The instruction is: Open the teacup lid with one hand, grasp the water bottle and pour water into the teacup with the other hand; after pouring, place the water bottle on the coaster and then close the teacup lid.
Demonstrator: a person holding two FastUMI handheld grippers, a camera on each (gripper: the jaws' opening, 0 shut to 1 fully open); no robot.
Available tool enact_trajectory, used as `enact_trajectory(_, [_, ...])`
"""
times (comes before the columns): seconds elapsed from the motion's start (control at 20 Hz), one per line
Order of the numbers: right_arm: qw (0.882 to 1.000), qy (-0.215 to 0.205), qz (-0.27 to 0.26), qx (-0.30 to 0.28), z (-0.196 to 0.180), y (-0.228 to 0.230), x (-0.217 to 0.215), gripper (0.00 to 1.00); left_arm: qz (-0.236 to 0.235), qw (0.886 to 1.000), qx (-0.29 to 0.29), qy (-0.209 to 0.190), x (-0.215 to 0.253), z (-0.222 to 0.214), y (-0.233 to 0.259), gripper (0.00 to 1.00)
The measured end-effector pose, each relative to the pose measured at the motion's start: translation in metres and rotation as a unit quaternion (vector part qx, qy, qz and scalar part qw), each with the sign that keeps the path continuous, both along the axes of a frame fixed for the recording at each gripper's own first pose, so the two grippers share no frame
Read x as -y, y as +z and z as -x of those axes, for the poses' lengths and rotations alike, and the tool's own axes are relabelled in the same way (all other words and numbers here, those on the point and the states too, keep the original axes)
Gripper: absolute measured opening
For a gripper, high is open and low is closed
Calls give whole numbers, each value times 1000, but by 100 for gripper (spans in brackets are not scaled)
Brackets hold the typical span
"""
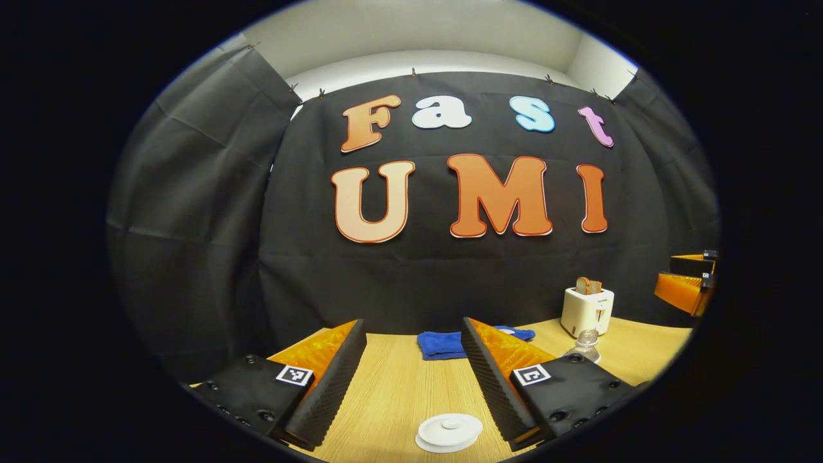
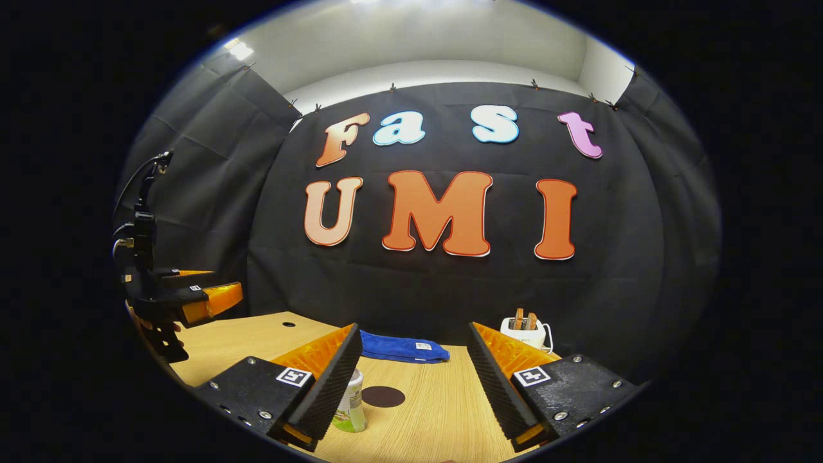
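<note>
The white teacup lid [image 1: 449, 429], with a small knob, sits low on the table, between and below the fingers of my left gripper [image 1: 413, 325], which is open and holds nothing. The clear water bottle [image 1: 585, 345] peeks out beside that gripper's right finger. In the right gripper view the bottle [image 2: 351, 402], with its green label, stands upright and partly hidden behind the left finger of my right gripper [image 2: 413, 328], which is open and empty. A dark round coaster [image 2: 383, 396] lies just right of the bottle. The left gripper [image 2: 215, 290] hovers at the far left.
A folded blue cloth [image 1: 442, 344] [image 2: 402, 349] lies at the back of the wooden table [image 2: 443, 411]. A white toaster [image 1: 587, 310] [image 2: 524, 328] with bread slices stands at the back right. The right gripper [image 1: 687, 283] shows at the right edge of the left gripper view.
</note>
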State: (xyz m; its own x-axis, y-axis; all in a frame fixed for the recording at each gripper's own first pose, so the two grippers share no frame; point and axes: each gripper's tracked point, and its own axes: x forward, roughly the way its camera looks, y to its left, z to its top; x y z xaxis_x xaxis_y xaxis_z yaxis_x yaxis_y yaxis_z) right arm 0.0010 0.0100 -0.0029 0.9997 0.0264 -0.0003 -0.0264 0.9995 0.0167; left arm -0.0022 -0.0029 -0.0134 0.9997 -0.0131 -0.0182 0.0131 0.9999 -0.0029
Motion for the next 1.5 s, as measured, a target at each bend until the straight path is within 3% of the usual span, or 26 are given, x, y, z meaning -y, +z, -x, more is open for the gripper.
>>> enact_trajectory(0.4, [1000,2,1,-6,-2,-9,-2,98,0,1000,-13,-16,8,0,-16,97])
enact_trajectory(0.9, [999,9,1,-36,-3,-38,-5,98,-2,991,-95,-92,45,-2,-95,96])
enact_trajectory(0.95, [999,9,-3,-38,-3,-39,-4,98,-3,990,-104,-95,47,-2,-104,90])
enact_trajectory(1.05, [999,13,-13,-42,-2,-42,-5,98,-11,987,-125,-100,50,-4,-127,89])
enact_trajectory(1.15, [999,12,-17,-45,-2,-45,-3,98,-26,985,-146,-93,49,-5,-147,82])
enact_trajectory(1.3, [999,8,-19,-49,-3,-50,0,98,-43,980,-169,-91,50,-3,-171,81])
enact_trajectory(1.45, [998,6,-20,-54,-4,-54,1,98,-67,974,-196,-86,49,-5,-191,69])
enact_trajectory(1.5, [998,7,-20,-55,-4,-56,0,98,-71,974,-197,-86,50,-5,-193,70])
